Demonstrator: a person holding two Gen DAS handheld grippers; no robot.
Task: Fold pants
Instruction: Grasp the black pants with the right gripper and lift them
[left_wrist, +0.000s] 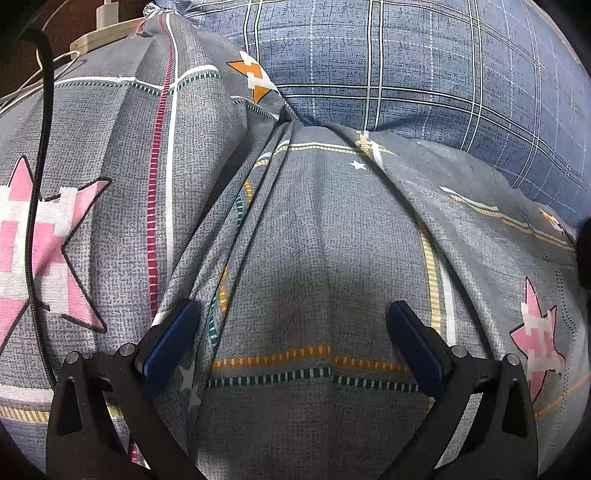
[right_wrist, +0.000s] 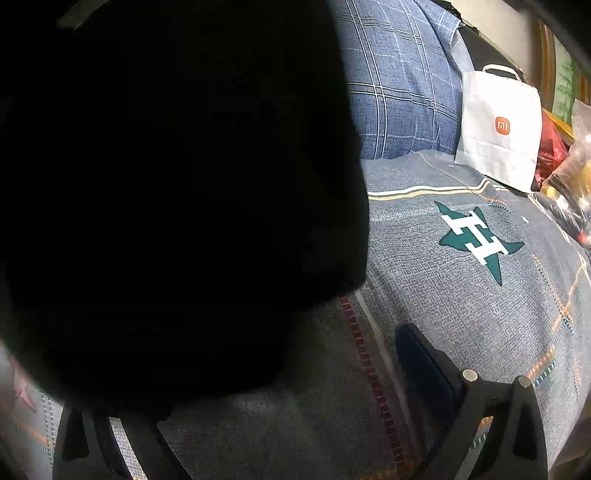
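Observation:
The pants (right_wrist: 166, 184) are a large black mass of cloth that fills the left and middle of the right wrist view; no folds or edges can be made out in it. My right gripper (right_wrist: 295, 332) stands wide open at the cloth's lower edge. Its right finger (right_wrist: 424, 369) shows over the bed sheet, while the black cloth hides the left fingertip. My left gripper (left_wrist: 293, 306) is also wide open, tilted down over a wrinkled grey star-print sheet (left_wrist: 314, 240) with nothing between its pads. A dark patch (left_wrist: 583, 251) shows at the right edge of the left wrist view.
A blue plaid pillow or quilt (left_wrist: 406, 66) lies at the back. A black cable (left_wrist: 40, 184) and a white power strip (left_wrist: 99, 37) are at the left. A white paper bag (right_wrist: 498, 129) and plastic bags (right_wrist: 569, 173) stand at the right.

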